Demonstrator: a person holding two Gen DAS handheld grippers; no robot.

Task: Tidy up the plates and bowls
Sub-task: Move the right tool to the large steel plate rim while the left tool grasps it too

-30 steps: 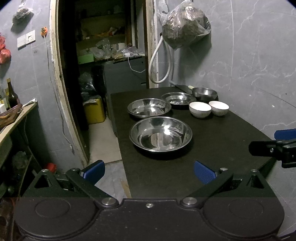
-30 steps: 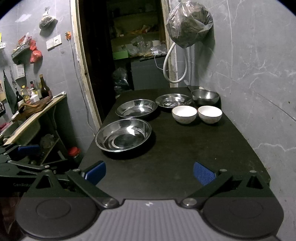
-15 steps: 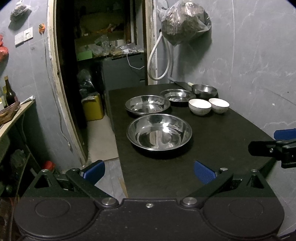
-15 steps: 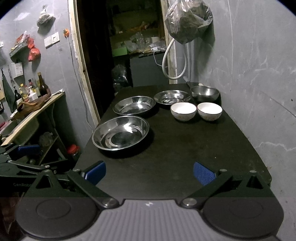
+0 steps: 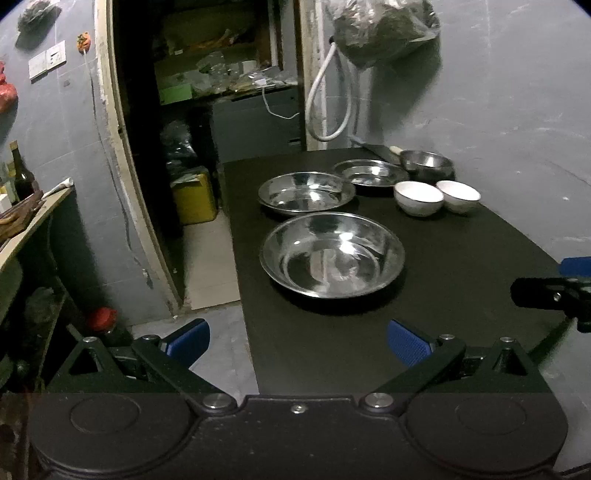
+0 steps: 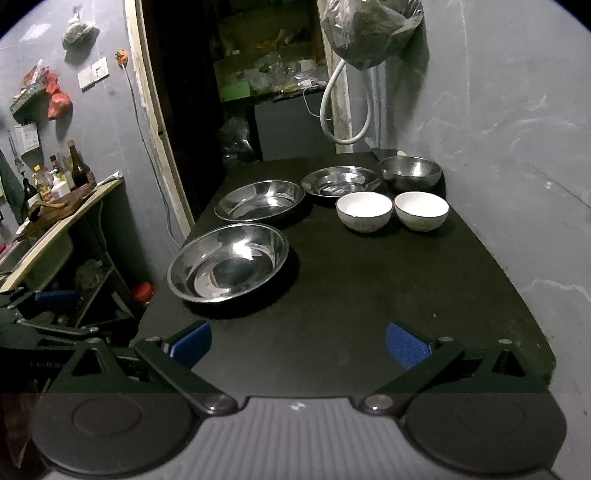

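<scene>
Left hand-held gripper (image 5: pixel 297 338) released — blue pads spread wide, nothing between them, held over the near left corner of the black surface (image 5: pixel 461 258). Right hand-held gripper (image 6: pixel 299 341) likewise released and holding nothing, over the near edge of the surface.

Dishes all sit on the surface, well ahead of both grippers:
- large steel basin (image 5: pixel 331 254) nearest, toward the left edge
- second steel basin (image 5: pixel 306 192) just behind it
- shallow steel plate (image 5: pixel 370 172) farther back, beside the second basin
- small steel bowl (image 5: pixel 426 164) at the far right corner, near the grey wall (image 5: pixel 517 110)
- two white bowls (image 6: pixel 364 211) (image 6: pixel 421 211) side by side, just in front of the steel bowl and plate — close together, contact not clear

A filled plastic bag (image 6: pixel 369 29) hangs on the wall above the far end. Dark doorway (image 5: pixel 207 110) beyond the surface.
</scene>
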